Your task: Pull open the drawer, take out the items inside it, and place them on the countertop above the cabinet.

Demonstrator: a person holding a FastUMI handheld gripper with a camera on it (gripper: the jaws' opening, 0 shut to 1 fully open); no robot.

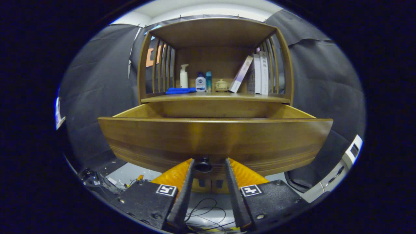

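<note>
Gripper view: wooden drawer (214,139) pulled open.

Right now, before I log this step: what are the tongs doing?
Tongs: open, fingers straddling the drawer knob without pressing it; drawer pulled out.

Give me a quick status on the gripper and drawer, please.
Gripper open, fingers straddling the drawer knob. Drawer pulled out; contents hidden behind its front. Nothing in the way.
</note>
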